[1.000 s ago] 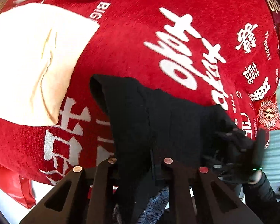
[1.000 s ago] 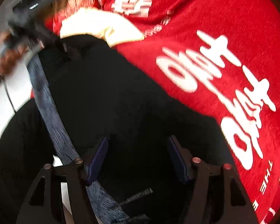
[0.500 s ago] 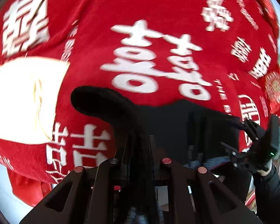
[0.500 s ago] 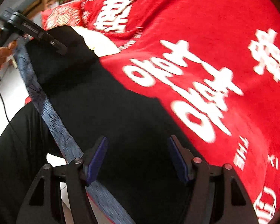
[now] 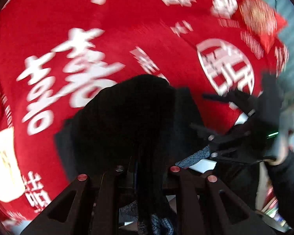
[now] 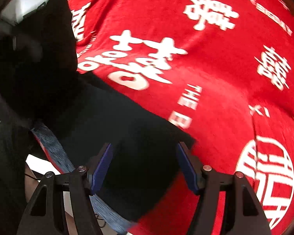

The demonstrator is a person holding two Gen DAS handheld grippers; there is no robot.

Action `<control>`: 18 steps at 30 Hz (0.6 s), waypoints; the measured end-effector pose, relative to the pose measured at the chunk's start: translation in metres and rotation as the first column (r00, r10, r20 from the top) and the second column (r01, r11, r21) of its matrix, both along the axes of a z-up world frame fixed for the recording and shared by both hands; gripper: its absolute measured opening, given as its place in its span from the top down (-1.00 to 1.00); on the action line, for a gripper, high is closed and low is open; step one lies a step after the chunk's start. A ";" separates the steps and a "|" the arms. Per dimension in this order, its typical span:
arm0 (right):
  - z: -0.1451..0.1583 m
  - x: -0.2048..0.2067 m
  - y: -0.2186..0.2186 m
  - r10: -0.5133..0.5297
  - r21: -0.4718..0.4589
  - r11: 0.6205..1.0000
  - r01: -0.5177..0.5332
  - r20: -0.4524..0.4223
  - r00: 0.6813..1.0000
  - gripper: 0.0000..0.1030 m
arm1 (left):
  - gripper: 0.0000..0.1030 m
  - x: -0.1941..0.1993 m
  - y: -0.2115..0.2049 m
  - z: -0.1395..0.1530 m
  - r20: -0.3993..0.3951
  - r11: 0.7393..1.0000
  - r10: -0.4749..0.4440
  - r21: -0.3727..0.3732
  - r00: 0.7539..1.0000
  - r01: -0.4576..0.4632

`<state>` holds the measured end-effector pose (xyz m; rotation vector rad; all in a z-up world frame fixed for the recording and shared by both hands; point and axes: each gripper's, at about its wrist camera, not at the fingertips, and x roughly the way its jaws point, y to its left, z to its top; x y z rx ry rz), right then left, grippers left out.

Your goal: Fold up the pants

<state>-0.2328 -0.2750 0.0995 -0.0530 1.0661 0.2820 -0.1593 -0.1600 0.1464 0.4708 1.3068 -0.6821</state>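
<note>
Pants (image 5: 139, 113), black, are lying partly on a red blanket (image 5: 111, 45) printed with white characters, with a bunched part rising straight ahead of the left gripper (image 5: 147, 168). Left fingers are sitting pressed narrowly together, pinching a dark fold of the pants that is hanging down between them toward the camera. A blue-grey waistband strip (image 5: 196, 156) is showing just right of the left fingers and again below them. Farther right of those fingers the right gripper (image 5: 211, 143) is appearing blurred, a hand (image 5: 278, 154) in a dark sleeve gripping its handle. A cream patch (image 5: 4, 162) on the blanket is sitting far left of the left fingers.

From the right wrist view, the right gripper (image 6: 145, 164) is standing with its blue-padded fingers (image 6: 102, 164) wide apart, over the flat black cloth (image 6: 127, 121); the fabric is lying under and between them, pads not pressing on it. The waistband strip (image 6: 54, 150) is running diagonally past the left-hand finger, touching its base. Beyond and left of these fingers the pants are lifting into a dark raised mass (image 6: 41, 58). Red blanket (image 6: 215, 68) is spreading ahead and right of the fingers. Both views are motion-blurred.
</note>
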 end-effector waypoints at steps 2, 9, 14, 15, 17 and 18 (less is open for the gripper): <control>-0.004 -0.008 -0.017 -0.040 0.005 0.999 0.040 -0.009 0.999 -0.37 | 0.71 -0.005 -0.028 -0.042 -0.021 0.997 -0.022 0.073 1.000 0.024; -0.016 -0.034 -0.057 -0.119 0.027 0.992 0.121 -0.045 0.992 -0.38 | -0.01 -0.009 -0.053 -0.062 -0.086 0.998 0.050 -0.022 0.995 -0.052; -0.007 -0.035 -0.064 -0.146 0.031 0.989 0.147 -0.037 0.989 -0.38 | -0.03 -0.013 -0.043 -0.053 -0.151 0.992 0.060 -0.099 0.987 -0.075; -0.001 -0.035 -0.063 -0.149 0.039 0.988 0.150 -0.029 0.988 -0.38 | -0.03 -0.011 -0.030 -0.050 -0.172 0.987 0.081 -0.120 0.982 -0.103; 0.016 -0.036 -0.058 -0.134 0.062 0.989 0.134 0.006 0.991 -0.38 | -0.03 -0.005 -0.005 -0.040 -0.189 0.977 0.114 -0.155 0.975 -0.145; 0.025 -0.034 -0.050 -0.116 0.075 0.991 0.113 0.025 0.993 -0.39 | -0.03 -0.002 0.003 -0.035 -0.184 0.972 0.129 -0.170 0.975 -0.160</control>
